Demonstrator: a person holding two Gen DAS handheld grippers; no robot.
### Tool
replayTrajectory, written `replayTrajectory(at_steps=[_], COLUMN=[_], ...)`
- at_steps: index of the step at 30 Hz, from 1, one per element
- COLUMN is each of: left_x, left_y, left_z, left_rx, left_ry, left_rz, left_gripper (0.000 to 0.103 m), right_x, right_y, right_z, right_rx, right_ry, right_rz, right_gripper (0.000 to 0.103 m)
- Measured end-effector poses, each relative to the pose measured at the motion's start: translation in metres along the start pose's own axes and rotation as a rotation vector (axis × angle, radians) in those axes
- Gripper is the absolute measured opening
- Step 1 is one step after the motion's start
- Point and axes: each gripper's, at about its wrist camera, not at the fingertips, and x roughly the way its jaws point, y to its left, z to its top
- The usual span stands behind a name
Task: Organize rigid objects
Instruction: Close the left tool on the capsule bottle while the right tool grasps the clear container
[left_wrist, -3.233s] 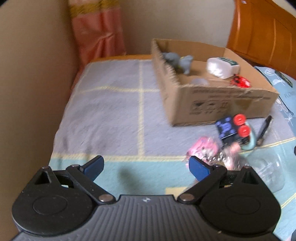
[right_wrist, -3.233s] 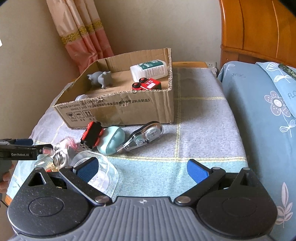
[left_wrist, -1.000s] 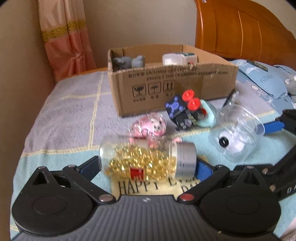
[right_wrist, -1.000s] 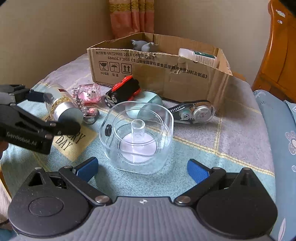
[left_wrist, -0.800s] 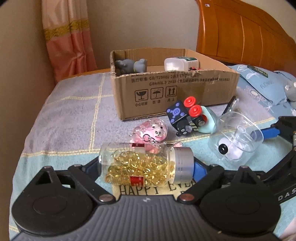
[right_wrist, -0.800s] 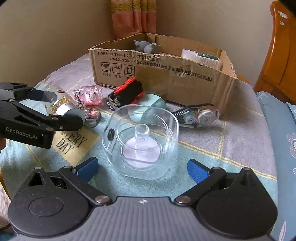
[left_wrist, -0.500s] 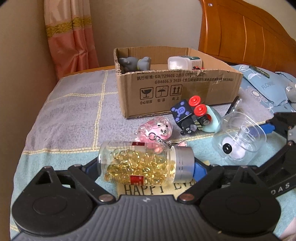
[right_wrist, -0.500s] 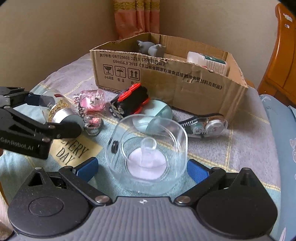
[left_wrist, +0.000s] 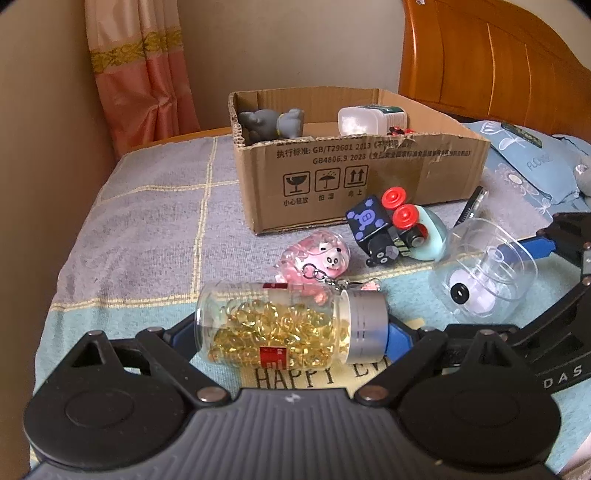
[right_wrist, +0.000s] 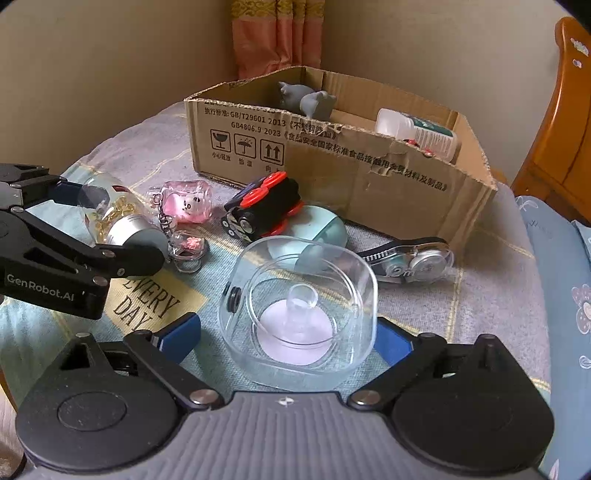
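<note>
A clear bottle of gold capsules (left_wrist: 273, 325) with a silver cap lies crosswise in my left gripper (left_wrist: 291, 336), which is shut on its two ends just above the blanket. In the right wrist view, a clear round container (right_wrist: 299, 314) with a white insert rests on the blanket between the blue pads of my right gripper (right_wrist: 288, 336). Those jaws are closing. The left pad stands apart from the container wall and the right pad is at its edge. The open cardboard box (right_wrist: 369, 173) sits beyond.
The box (left_wrist: 369, 173) holds grey toy animals (left_wrist: 273, 123) and a white bottle (left_wrist: 369, 118). In front of it lie a pink pig keychain (left_wrist: 317, 258), a black toy train (left_wrist: 380, 229), a mint oval case (left_wrist: 432, 236) and a correction tape (right_wrist: 413, 258). A wooden headboard (left_wrist: 498, 55) rises at the right.
My left gripper has closed on the capsule bottle's ends. My right gripper has come up to the clear container, which now sits between its jaws, and those jaws have narrowed a little.
</note>
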Motion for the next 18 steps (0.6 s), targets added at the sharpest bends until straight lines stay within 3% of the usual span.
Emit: replayTrajectory(at_steps=[18], left_x=[-0.002], left_y=[-0.001], left_z=[0.002], left_rx=[0.032], left_ry=[0.004], left_rz=[0.004], left_gripper=[0.093], right_x=[-0.009], right_y=[0.000], right_z=[0.009], right_rx=[0.057], right_ry=[-0.003], right_rz=[-0.021], right_gripper=[0.080])
